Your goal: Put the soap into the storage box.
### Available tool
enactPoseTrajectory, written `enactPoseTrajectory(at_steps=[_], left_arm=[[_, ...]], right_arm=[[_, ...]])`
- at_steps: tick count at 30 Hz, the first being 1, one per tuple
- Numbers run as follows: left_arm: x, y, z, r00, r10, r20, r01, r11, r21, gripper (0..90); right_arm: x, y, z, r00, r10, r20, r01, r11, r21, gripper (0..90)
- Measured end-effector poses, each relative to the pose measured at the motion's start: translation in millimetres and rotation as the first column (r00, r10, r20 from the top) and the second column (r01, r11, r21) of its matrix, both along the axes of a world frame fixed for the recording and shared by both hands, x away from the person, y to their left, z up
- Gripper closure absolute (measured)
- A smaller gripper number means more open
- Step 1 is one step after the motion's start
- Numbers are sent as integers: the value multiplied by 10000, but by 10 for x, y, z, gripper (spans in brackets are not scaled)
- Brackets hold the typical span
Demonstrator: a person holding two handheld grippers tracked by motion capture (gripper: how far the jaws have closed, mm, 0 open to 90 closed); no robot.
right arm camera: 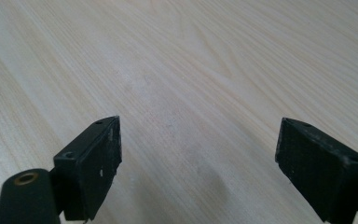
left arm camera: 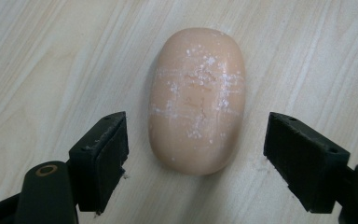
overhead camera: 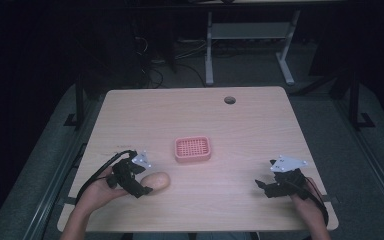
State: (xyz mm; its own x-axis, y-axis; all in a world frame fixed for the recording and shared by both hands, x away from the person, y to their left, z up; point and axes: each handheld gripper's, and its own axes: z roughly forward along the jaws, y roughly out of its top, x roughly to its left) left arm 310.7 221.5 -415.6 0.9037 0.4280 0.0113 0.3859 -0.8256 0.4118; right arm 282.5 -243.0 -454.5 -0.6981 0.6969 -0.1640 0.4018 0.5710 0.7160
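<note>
Wooden table bears soap, seemingly lengthwise between left gripper jaws.

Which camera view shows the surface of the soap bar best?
The left gripper view: the soap bar lies close between the open left claw, so its white scuffs are plain. The high view shows it small beside the left claw, without detail. The right gripper view looks at the bare table.

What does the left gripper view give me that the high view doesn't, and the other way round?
Left gripper view: white powdery streaks on the soap bar, and the open jaws standing clear on either side of its near end. High view: the pink slotted soap dish at mid-table, the right gripper open over bare wood, and the table's cable hole. Both show the soap lying on the table at the left gripper.
</note>
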Motion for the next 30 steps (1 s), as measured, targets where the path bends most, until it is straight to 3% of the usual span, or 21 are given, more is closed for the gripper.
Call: enactPoseTrajectory(at_steps=[20, 30], left_arm=[[93, -167, -80, 9996, -171, -241, 177, 9995, 251, 219], [140, -215, -162, 9982, -191, -561, 221, 9983, 539, 222]], right_arm=[[2, -7, 6, 10000, 33, 75, -33, 10000, 16, 138], [3, -6, 7, 10000, 45, 78, -45, 10000, 24, 138]])
